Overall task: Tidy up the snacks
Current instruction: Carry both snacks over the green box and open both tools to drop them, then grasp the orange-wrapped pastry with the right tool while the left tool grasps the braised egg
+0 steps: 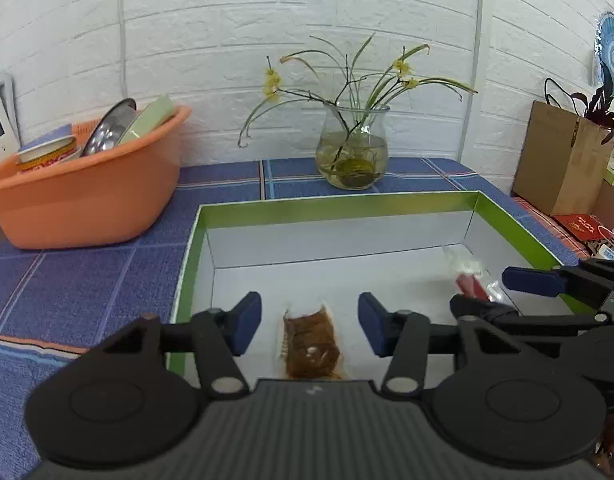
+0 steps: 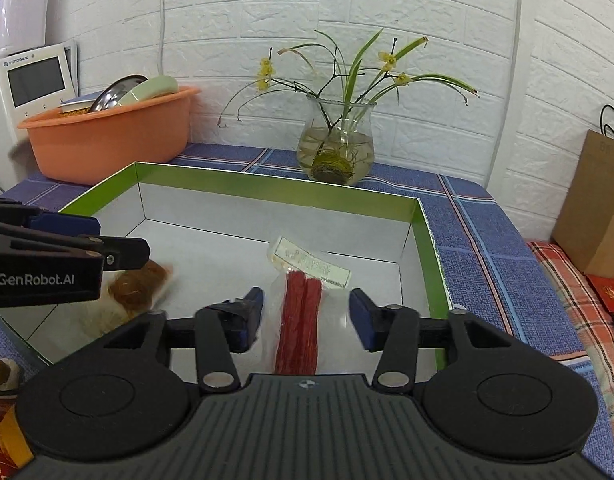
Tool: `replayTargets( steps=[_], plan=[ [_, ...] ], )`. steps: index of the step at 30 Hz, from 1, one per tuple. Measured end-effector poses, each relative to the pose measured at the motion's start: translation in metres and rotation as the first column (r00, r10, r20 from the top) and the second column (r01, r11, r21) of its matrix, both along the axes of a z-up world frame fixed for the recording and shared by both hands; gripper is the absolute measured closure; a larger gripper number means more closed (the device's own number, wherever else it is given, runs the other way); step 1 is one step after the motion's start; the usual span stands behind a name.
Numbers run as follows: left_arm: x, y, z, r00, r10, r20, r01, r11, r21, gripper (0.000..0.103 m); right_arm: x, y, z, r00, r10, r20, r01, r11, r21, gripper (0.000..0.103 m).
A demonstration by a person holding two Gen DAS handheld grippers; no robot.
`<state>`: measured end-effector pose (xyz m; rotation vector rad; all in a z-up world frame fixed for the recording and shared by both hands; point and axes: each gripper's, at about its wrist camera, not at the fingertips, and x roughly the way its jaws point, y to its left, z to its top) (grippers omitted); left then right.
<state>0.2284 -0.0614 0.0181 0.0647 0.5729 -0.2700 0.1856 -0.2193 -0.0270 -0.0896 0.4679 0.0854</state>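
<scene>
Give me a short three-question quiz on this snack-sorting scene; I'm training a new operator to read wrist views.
1. True or false: both grippers are shut on packets.
2. Which snack lies between the right gripper fingers: A) brown packet, B) red-stick packet, C) a banana?
3. What do both packets lie in?

Key:
1. False; the left gripper and the right are both open, packets lying loose between the fingers.
2. B.
3. The green-rimmed white box.
</scene>
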Motion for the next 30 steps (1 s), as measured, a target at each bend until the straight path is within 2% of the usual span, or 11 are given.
replayTargets(
  steps=[4, 7, 10, 12, 13, 14, 16, 21, 25, 28, 30],
  plan=[
    [-0.011, 0.001, 0.009, 0.998, 0.003, 0.058, -0.005, 0.999, 0.043, 0.033, -0.012, -0.006, 0.010, 0.999, -0.012, 0.047, 0.012, 1.000, 0.014, 0.000],
    [-0.025, 0.015, 0.021, 0.995, 0.030, 0.100, -0.034, 0.999, 0.037, 0.030, -0.030, -0.018, 0.023, 0.996, -0.033, 0.080, 0.027, 0.996, 0.083, 0.000],
    [-0.050, 0.042, 0.034, 0.982, 0.092, 0.164, -0.091, 0.996, -0.011, 0.026, -0.057, -0.037, 0.033, 0.994, -0.049, 0.094, 0.029, 0.980, 0.196, 0.000],
    [-0.069, 0.066, 0.039, 0.968, 0.146, 0.204, -0.133, 0.988, -0.073, 0.019, -0.079, -0.049, 0.035, 0.994, -0.044, 0.096, 0.015, 0.960, 0.280, 0.000],
    [-0.078, 0.078, 0.040, 0.962, 0.170, 0.214, -0.150, 0.983, -0.107, 0.006, -0.090, -0.053, 0.035, 0.995, -0.035, 0.098, 0.002, 0.948, 0.318, 0.000],
    [-0.086, 0.091, 0.040, 0.958, 0.194, 0.209, -0.167, 0.976, -0.140, 0.000, -0.101, -0.059, 0.033, 0.995, -0.019, 0.096, -0.016, 0.936, 0.352, 0.000],
    [-0.097, 0.112, 0.037, 0.962, 0.217, 0.164, -0.184, 0.963, -0.196, 0.000, -0.118, -0.064, 0.027, 0.996, 0.008, 0.086, -0.041, 0.923, 0.382, 0.000],
    [-0.100, 0.134, 0.011, 0.971, 0.225, -0.083, -0.239, 0.934, -0.265, 0.000, -0.139, -0.055, 0.006, 0.996, 0.067, 0.057, -0.084, 0.926, 0.367, 0.000],
    [-0.085, 0.124, -0.016, 0.956, 0.144, -0.255, -0.209, 0.945, -0.252, 0.000, -0.140, -0.052, -0.007, 0.996, 0.086, 0.025, -0.089, 0.928, 0.361, 0.000],
    [-0.080, 0.112, -0.031, 0.955, 0.089, -0.283, -0.149, 0.969, -0.199, 0.000, -0.141, -0.059, -0.010, 0.997, 0.069, 0.023, -0.073, 0.914, 0.399, 0.000],
    [-0.077, 0.106, -0.037, 0.963, 0.065, -0.262, -0.112, 0.980, -0.166, 0.000, -0.144, -0.062, -0.012, 0.997, 0.071, 0.026, -0.076, 0.912, 0.404, 0.000]
  ],
)
